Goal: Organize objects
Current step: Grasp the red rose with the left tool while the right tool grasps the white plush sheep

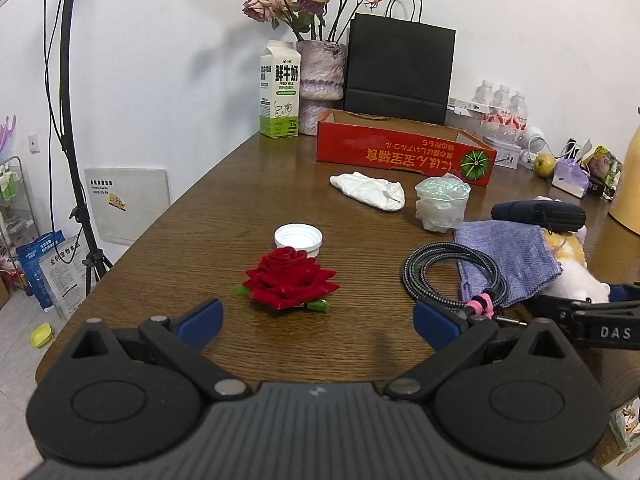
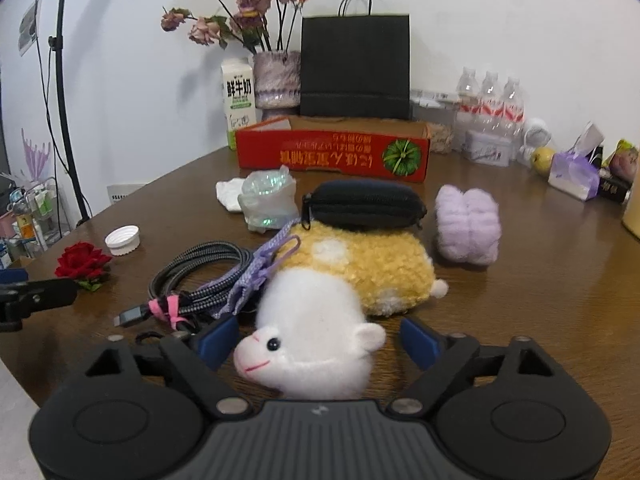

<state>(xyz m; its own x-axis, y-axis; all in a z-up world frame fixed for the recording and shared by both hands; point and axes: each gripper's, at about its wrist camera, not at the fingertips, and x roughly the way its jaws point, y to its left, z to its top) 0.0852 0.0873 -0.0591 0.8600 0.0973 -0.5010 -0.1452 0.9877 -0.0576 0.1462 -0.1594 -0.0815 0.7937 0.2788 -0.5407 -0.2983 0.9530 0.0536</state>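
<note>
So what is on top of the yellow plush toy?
A black zip pouch rests across the yellow plush toy's back. The pouch is closed, so its contents cannot be seen, nor the plush under it.

pouch (image 2: 363, 203) atop plush toy (image 2: 352, 276), cable (image 2: 200, 272) left, box (image 2: 334, 154) behind

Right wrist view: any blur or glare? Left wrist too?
Right wrist view: plush toy between the right gripper's fingers slightly soft, background mildly blurred. Left wrist view: sharper, soft sheen on the table. Both: strong fisheye bending, dark corners.
</note>
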